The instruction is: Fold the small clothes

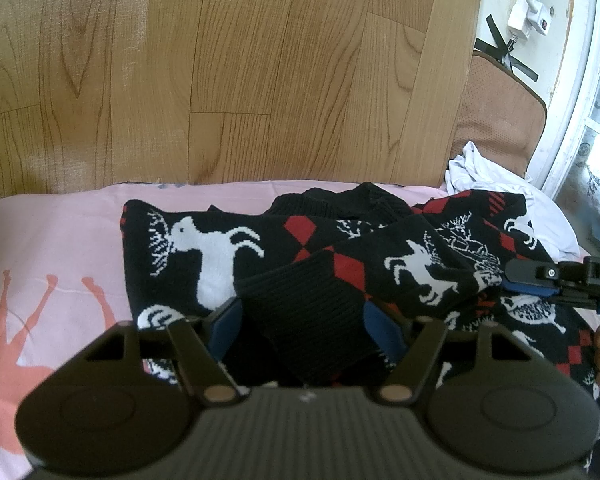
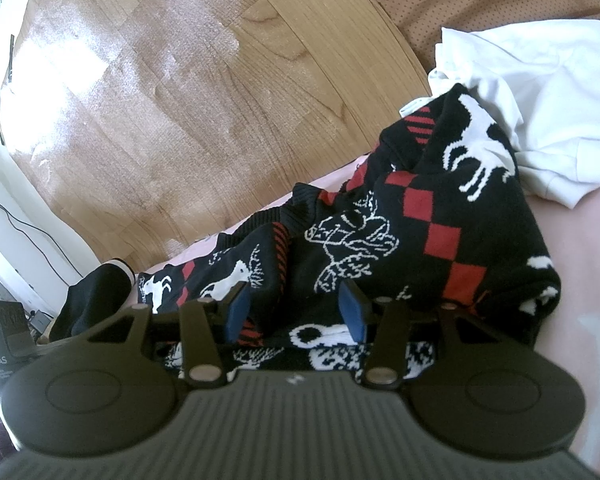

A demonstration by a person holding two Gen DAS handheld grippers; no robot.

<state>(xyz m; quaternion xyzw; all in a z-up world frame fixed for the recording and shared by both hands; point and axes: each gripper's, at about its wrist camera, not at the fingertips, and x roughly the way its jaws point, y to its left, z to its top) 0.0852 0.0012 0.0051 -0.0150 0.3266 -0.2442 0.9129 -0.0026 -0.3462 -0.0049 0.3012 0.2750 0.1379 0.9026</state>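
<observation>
A black knit sweater point(image 1: 220, 248) with white reindeer and red diamonds lies partly folded on a pink sheet point(image 1: 60, 240). My left gripper point(image 1: 302, 320) is open, its blue pads on either side of the ribbed black sleeve cuff point(image 1: 312, 312), which lies across the body. My right gripper point(image 2: 296, 312) is open over the sweater point(image 2: 440, 220), pads apart above the fabric. It also shows at the right edge of the left wrist view point(image 1: 540, 284), resting on the sweater.
A white garment point(image 2: 540, 100) lies bunched beyond the sweater, also in the left wrist view point(image 1: 484, 172). A brown cushion point(image 1: 500, 112) sits behind it. Wood floor point(image 1: 220, 60) lies past the bed edge. A dark shoe point(image 2: 96, 296) sits on the floor.
</observation>
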